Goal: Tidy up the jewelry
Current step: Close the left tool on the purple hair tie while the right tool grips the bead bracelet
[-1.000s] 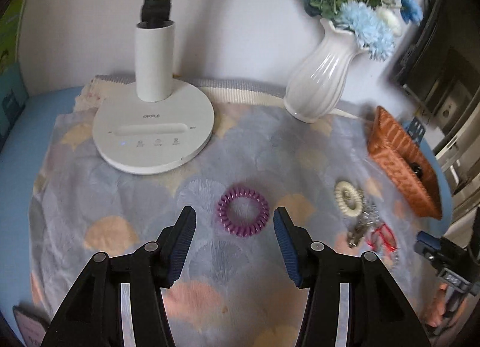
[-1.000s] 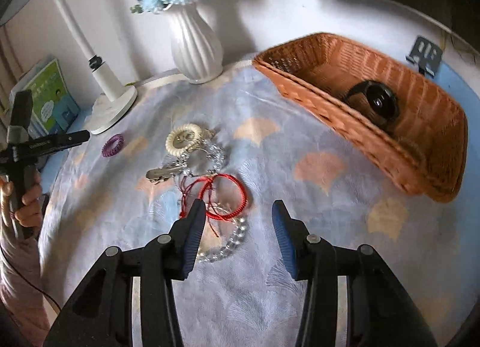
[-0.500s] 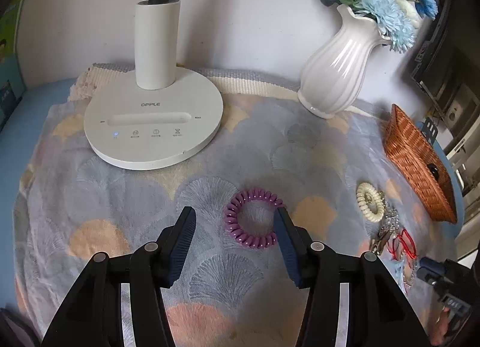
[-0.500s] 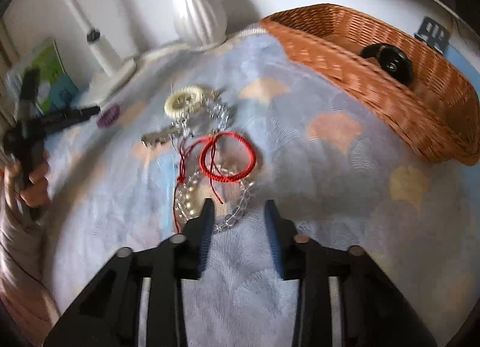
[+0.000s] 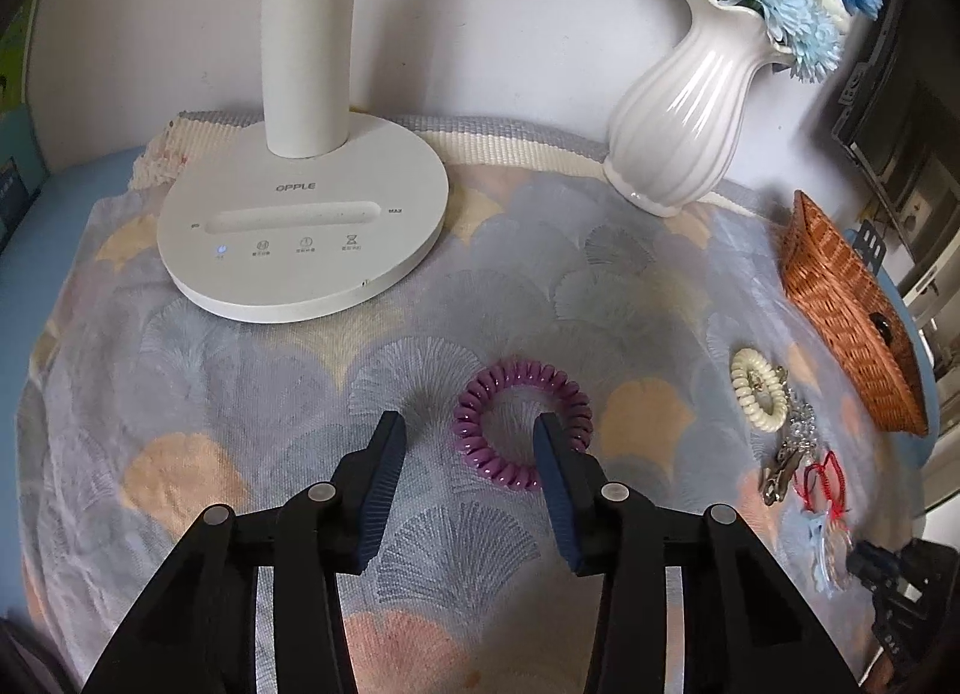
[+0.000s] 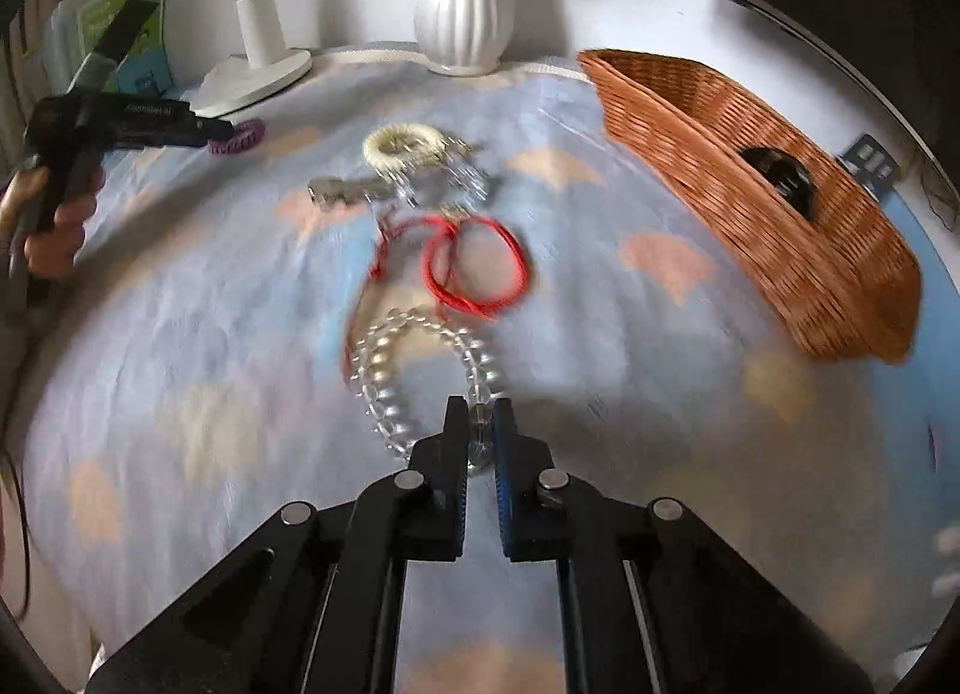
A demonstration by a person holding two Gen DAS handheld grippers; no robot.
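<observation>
My left gripper [image 5: 467, 433] is open over the cloth, and its right finger [image 5: 555, 454] overlaps the near side of a purple spiral hair tie [image 5: 521, 424]. My right gripper [image 6: 480, 418] is shut on a clear bead bracelet [image 6: 384, 376] at its near edge. A red string bracelet [image 6: 474, 268], a silver hair clip [image 6: 348, 191], a cream spiral hair tie [image 6: 407, 145] and a silver chain [image 6: 462, 178] lie beyond it. A wicker basket [image 6: 750, 178] at the right holds a black round item [image 6: 780, 178].
A white lamp base [image 5: 300, 226] stands at the back left and a white vase [image 5: 690, 118] with blue flowers at the back. A patterned cloth [image 5: 240, 394] covers the table. The left gripper also shows in the right wrist view [image 6: 219, 130].
My left gripper has moved forward so the purple hair tie now sits at its right finger. My right gripper has closed on the clear bead bracelet.
</observation>
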